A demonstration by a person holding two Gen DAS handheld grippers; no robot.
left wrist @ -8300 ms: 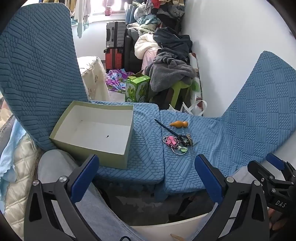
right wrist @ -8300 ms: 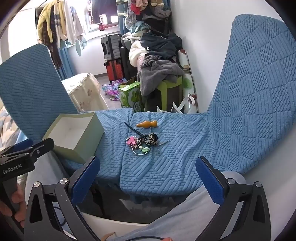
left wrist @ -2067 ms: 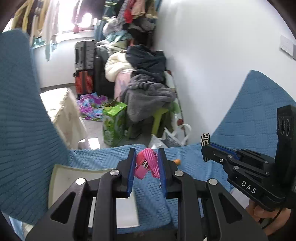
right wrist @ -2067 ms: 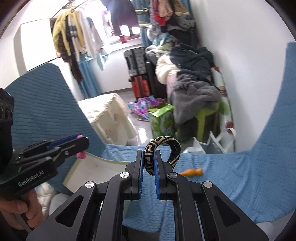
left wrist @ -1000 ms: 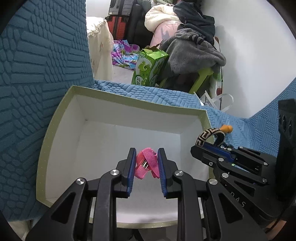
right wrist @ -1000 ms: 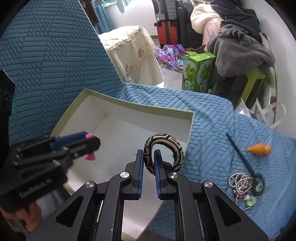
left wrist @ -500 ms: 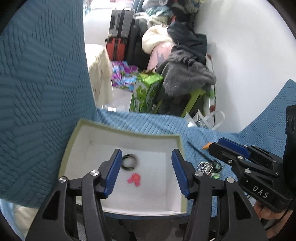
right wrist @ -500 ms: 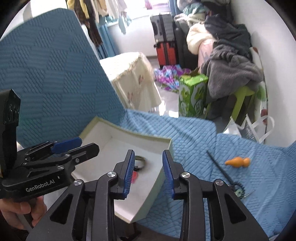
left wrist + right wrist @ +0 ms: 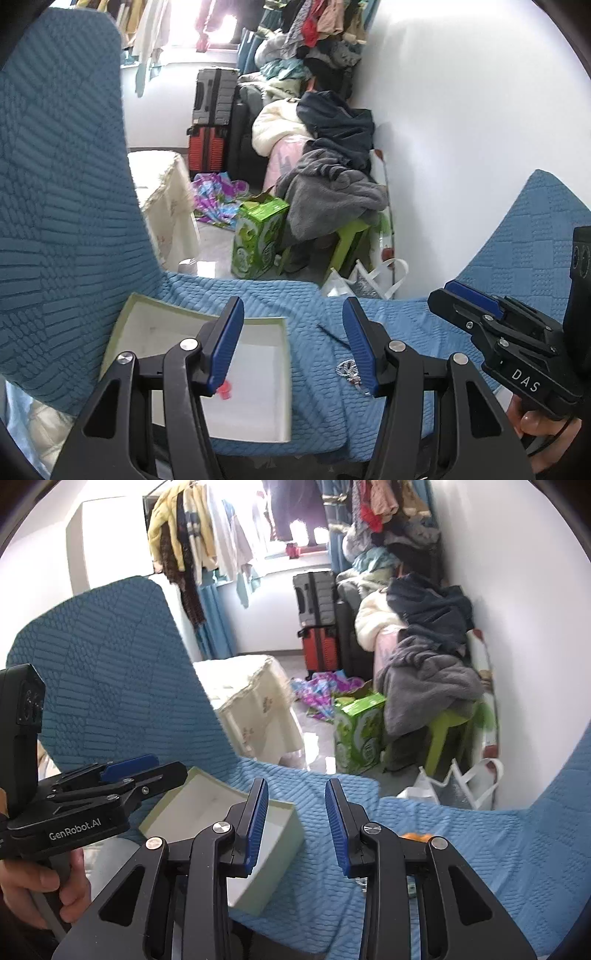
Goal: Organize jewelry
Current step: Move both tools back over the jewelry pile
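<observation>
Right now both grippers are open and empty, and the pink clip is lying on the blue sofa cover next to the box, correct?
Not quite. The left gripper and right gripper are open and empty, but the pink clip lies inside the box, on its white floor, not on the blue sofa cover. The left wrist view shows it beside the left finger.

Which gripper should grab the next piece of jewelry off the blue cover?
Probably the left gripper. It is open and empty, and the beaded jewelry lies right beside its finger. The right gripper, also open, points between the box and that pile.
</observation>
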